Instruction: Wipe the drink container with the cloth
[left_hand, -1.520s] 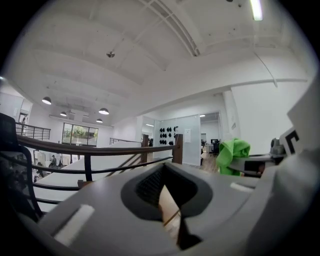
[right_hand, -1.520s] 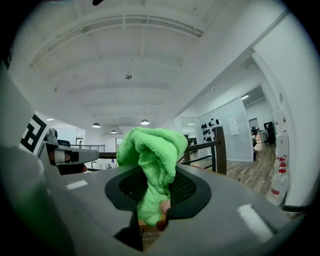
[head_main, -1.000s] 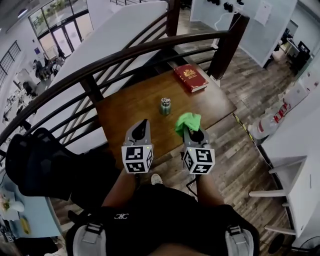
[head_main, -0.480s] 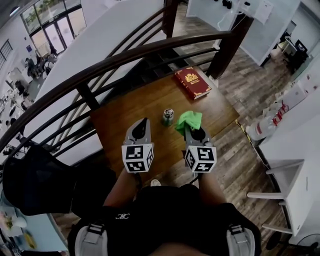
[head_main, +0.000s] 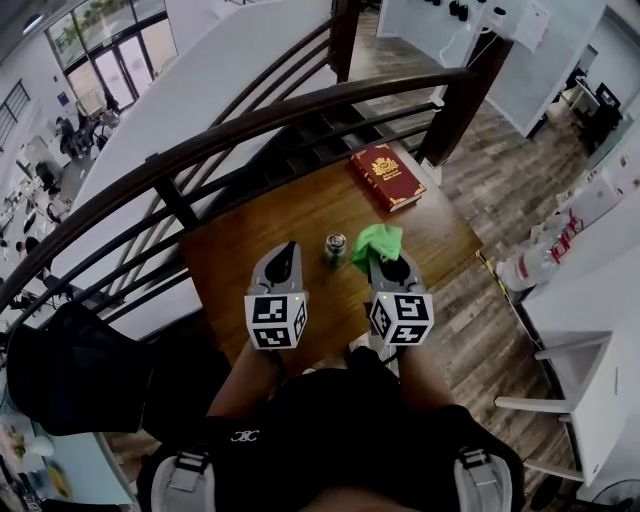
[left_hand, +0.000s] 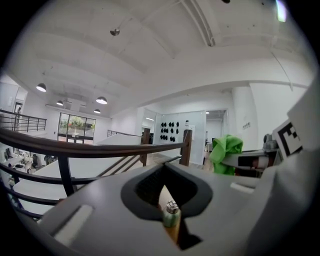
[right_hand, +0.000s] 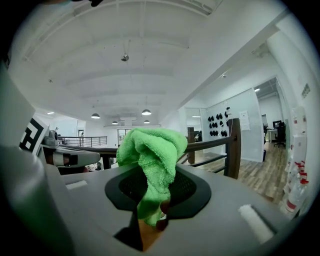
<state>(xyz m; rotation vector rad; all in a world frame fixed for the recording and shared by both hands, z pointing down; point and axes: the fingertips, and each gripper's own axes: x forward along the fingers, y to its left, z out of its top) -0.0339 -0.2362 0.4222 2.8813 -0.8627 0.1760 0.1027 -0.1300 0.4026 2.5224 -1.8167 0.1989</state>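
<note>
Holding a bunched-up green cloth (head_main: 377, 243), the right claw (head_main: 389, 266) has its two jaws pinched tight on it. The cloth sticks up and flops over the tip. The left claw (head_main: 283, 258) is pressed together with nothing in it.

The can (head_main: 334, 248) stands upright on the table (head_main: 250, 235), about halfway along and closer to the near edge. It is just in front of the two claws and between them. A red book (head_main: 386, 176) lies by the far right corner, well apart from the can.

I think the can could tip over or slide when the cloth rubs it, because nothing holds it and it looks small and light. The left claw would need to open and grab it first. Pushed hard, the can might roll off the table's edge.
</note>
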